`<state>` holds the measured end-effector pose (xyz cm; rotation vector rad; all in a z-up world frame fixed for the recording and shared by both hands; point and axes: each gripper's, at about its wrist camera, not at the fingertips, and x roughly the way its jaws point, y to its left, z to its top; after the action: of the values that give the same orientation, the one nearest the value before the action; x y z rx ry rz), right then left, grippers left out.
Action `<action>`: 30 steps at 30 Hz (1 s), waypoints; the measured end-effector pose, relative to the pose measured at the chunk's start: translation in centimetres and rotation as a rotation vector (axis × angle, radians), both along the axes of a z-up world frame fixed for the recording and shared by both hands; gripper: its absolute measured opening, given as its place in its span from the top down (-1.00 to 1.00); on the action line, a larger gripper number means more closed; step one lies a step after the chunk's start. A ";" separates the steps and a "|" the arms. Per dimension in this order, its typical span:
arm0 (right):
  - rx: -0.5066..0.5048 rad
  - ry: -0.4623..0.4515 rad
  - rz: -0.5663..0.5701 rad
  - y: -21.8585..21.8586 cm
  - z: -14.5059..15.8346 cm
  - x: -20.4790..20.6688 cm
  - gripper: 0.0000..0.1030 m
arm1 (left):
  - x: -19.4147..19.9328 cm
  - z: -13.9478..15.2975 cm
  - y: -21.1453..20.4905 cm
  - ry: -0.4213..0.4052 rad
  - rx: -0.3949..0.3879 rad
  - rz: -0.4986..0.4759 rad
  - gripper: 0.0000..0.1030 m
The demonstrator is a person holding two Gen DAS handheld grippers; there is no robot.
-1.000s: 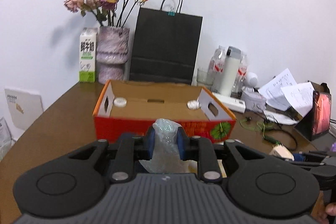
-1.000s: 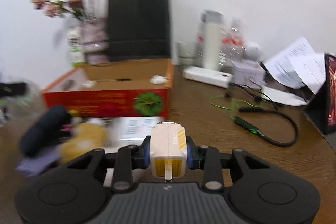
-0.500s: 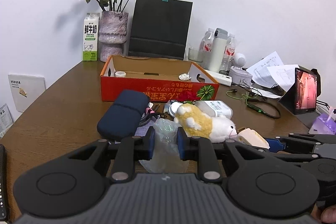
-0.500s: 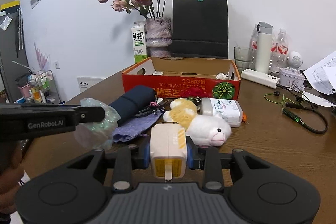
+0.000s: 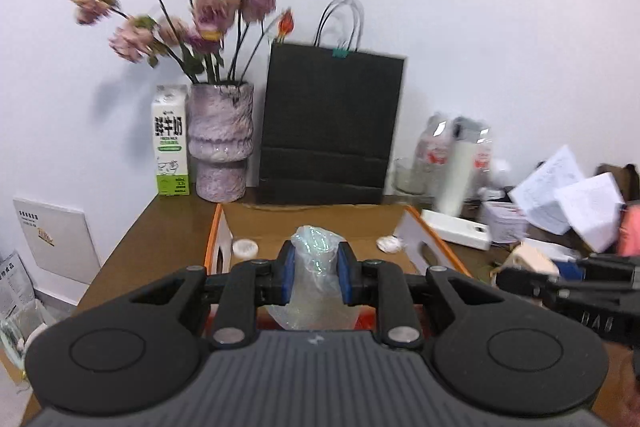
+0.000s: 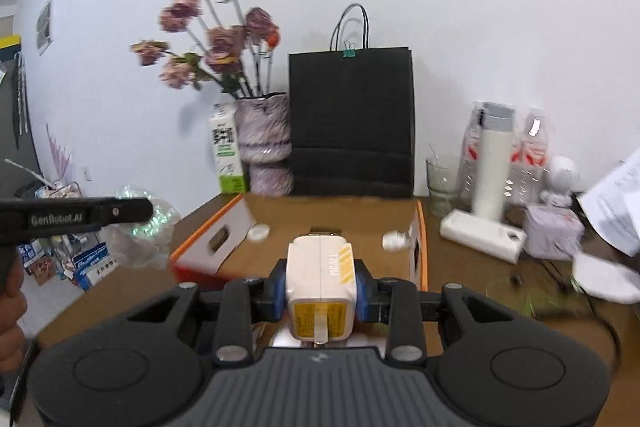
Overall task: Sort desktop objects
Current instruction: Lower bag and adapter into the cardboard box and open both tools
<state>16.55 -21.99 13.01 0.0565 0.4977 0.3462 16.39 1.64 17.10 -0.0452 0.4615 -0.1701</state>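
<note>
Nearest to us, our left hand-held gripper [image 5: 316, 277] pinches a crumpled clear plastic bag [image 5: 316, 267] between its blue pads, and our right hand-held gripper [image 6: 320, 285] clamps a cream-coloured charger block [image 6: 320, 287] with a yellow label facing the camera. Both loads hang above the near edge of the open cardboard box [image 6: 419, 227], an orange-rimmed tray with cut-out handle holes that sits on the brown counter [image 5: 160, 231]. In the box we see a small white round cap [image 5: 245, 247] by the left wall and a white crumpled lump [image 6: 394, 239] by the right wall; the rest of its floor shows bare cardboard. Just beyond the box stand a milk carton [image 5: 171, 141], a mottled purple vase [image 5: 221, 143] holding dried pink flowers [image 5: 208, 7], and a black paper bag [image 5: 332, 123] against the wall. To the right, a glass [image 6: 440, 187], a white flask [image 6: 492, 167], plastic bottles [image 6: 530, 155] and a white power strip [image 6: 480, 235] crowd the counter.
</note>
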 end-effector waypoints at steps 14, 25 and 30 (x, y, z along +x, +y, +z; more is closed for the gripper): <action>0.215 0.514 -0.079 3.9 -10.8 29.0 0.41 | 26.4 -10.2 -4.0 0.296 0.133 0.095 0.53; 0.128 0.444 -0.182 1.3 -10.2 28.9 -0.08 | 27.5 -11.2 -2.3 0.308 0.143 0.115 -0.20; 0.043 0.408 -0.165 1.5 -7.2 27.3 -0.18 | 26.5 -9.0 -1.9 0.331 0.128 0.133 -0.45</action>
<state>43.90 -20.46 5.85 0.2116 0.8831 0.1818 42.90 -0.24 8.06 0.0216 0.7960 -0.0006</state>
